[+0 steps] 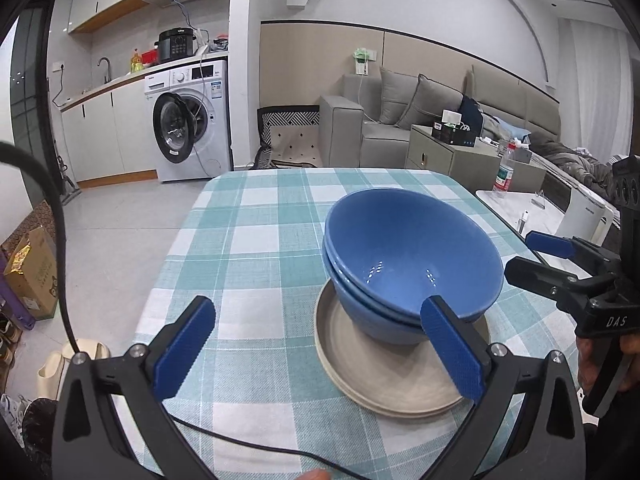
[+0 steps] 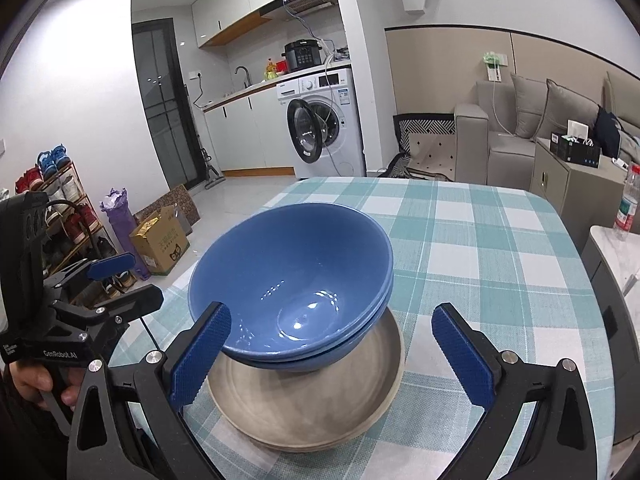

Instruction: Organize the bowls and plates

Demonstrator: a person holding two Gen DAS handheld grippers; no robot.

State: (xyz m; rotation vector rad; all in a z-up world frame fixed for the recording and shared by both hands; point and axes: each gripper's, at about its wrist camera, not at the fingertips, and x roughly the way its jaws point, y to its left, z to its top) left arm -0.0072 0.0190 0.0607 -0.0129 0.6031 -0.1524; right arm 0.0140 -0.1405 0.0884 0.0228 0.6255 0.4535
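Two blue bowls (image 1: 400, 248) (image 2: 296, 256) sit nested one inside the other on a stack of beige plates (image 1: 380, 376) (image 2: 304, 408), off centre on the top plate. The stack stands on a table with a teal checked cloth (image 1: 248, 240) (image 2: 480, 240). My left gripper (image 1: 316, 316) is open; its right finger is in front of the bowls' near rim and its left finger is over bare cloth. My right gripper (image 2: 332, 316) is open too, one finger on each side of the stack, holding nothing. Each gripper also shows at the edge of the other's view, the right gripper (image 1: 528, 256) and the left gripper (image 2: 140, 280), each held by a hand.
A thin black cable (image 1: 240, 444) lies across the cloth near the front edge. To the right a white side table (image 1: 516, 208) carries a water bottle (image 1: 505, 172). On the floor at the left are a cardboard box (image 2: 160, 244) and a shoe rack (image 2: 60, 200).
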